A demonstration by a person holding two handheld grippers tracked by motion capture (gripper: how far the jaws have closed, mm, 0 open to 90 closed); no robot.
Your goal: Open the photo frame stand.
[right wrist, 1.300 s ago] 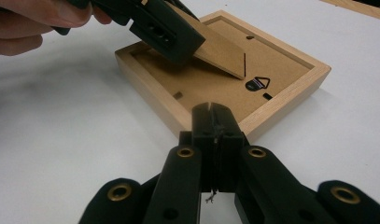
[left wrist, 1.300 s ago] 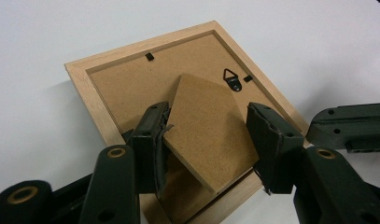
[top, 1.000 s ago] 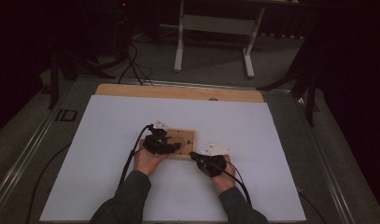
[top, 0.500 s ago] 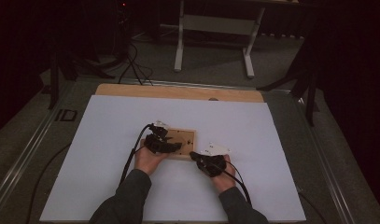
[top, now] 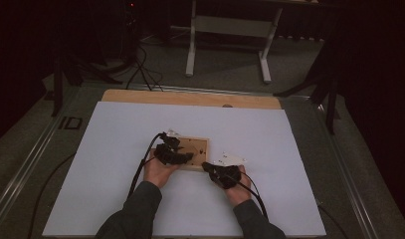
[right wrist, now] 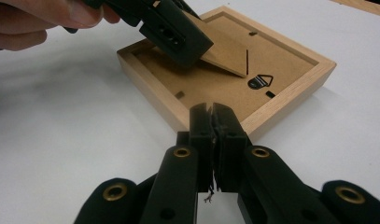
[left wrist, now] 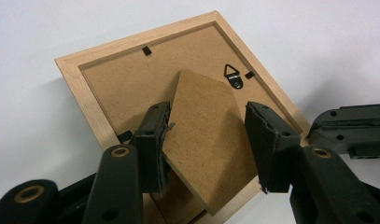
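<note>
Barely anything has shifted: both hands stay put, the left claw (left wrist: 206, 144) closing slightly around the picture frame's (left wrist: 108, 88) raised easel stand (left wrist: 206, 140), one pad touching. Right claw (right wrist: 214, 140), pressed together, rests at the frame's near edge, apparently steadying it.

1. White table sheet (top: 115, 149) lies bare left, right and above the picture frame (top: 197, 144) at frame centre: free passage.
2. Raised stand flap (left wrist: 206, 140) fills the gap between the left gripper (left wrist: 208, 140) jaws.
3. Right gripper (right wrist: 212, 121), jaws together, blocks the frame's lower-right corner.
</note>
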